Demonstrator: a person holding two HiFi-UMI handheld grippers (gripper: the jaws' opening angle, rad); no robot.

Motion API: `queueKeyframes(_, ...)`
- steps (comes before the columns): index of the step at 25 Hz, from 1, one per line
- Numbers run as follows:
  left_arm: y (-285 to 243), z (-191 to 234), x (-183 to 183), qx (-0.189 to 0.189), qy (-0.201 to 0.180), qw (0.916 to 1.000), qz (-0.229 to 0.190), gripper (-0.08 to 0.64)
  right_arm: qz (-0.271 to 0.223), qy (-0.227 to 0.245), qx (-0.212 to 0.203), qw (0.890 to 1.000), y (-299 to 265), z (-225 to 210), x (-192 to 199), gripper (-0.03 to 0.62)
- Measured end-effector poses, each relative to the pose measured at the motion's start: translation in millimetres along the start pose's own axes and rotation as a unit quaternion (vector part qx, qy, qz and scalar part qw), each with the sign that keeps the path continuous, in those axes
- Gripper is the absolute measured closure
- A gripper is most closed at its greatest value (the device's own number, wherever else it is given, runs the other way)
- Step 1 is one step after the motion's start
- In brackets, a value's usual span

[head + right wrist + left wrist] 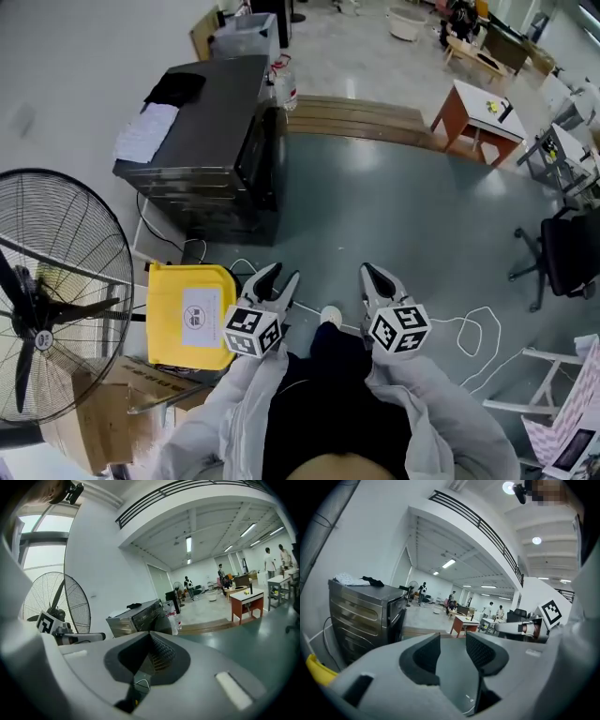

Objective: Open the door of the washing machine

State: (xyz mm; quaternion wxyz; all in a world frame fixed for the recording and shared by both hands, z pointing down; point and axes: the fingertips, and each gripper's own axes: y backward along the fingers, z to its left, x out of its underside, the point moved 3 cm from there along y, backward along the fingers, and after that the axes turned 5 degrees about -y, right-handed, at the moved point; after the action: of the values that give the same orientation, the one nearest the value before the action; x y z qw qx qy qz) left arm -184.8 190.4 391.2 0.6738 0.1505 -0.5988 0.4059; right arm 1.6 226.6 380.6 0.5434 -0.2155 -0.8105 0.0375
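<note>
The washing machine (pixel 211 141) is a dark steel box on the floor at the upper left of the head view, its door (pixel 258 155) facing right and shut. It also shows at the left of the left gripper view as the machine (pixel 365 616) and mid-left in the right gripper view as the machine (pixel 136 618). My left gripper (pixel 279 279) hangs well short of it, open and empty, its pads (pixel 426 656) spread. My right gripper (pixel 375 278) is beside it, jaws together on nothing, pads (pixel 159 651) meeting. Both stand over the grey floor.
A black cloth (pixel 175 87) and a white cloth (pixel 145 131) lie on the machine. A large fan (pixel 56 300), a yellow container (pixel 192 314) and a cardboard box (pixel 122 412) stand at the left. A white cable (pixel 478 337), an office chair (pixel 562 253), an orange table (pixel 473 112) and a wooden platform (pixel 356 117) are nearby.
</note>
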Motion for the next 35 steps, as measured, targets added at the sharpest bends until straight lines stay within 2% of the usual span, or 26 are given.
queueKeyframes(6, -70.1, 30.5, -32.2, -0.018, -0.003, 0.9998, -0.005, 0.396, 0.008, 0.012, -0.017, 1.0, -57.0, -41.7, -41.4, 0.583)
queueKeyframes(13, -128.8, 49.3, -47.2, -0.046, 0.007, 0.9989, -0.006, 0.396, 0.035, 0.015, -0.042, 0.998, -104.9, -81.7, -64.8, 0.583)
queueKeyframes(25, -166.6, 82.0, -30.8, -0.086, 0.02, 0.9955, 0.033, 0.396, 0.069, -0.001, -0.072, 0.995, -160.2, -99.3, -63.1, 0.583)
queueKeyframes(31, -204.6, 129.9, -13.1, -0.13, 0.022, 0.9897, 0.055, 0.396, 0.092, -0.006, -0.076, 0.993, -209.7, -120.9, -62.6, 0.583)
queueKeyframes(35, -234.7, 178.4, 2.4, -0.174, 0.029, 0.9818, 0.07, 0.396, 0.111, -0.004, -0.08, 0.991, -261.9, -135.0, -62.1, 0.583)
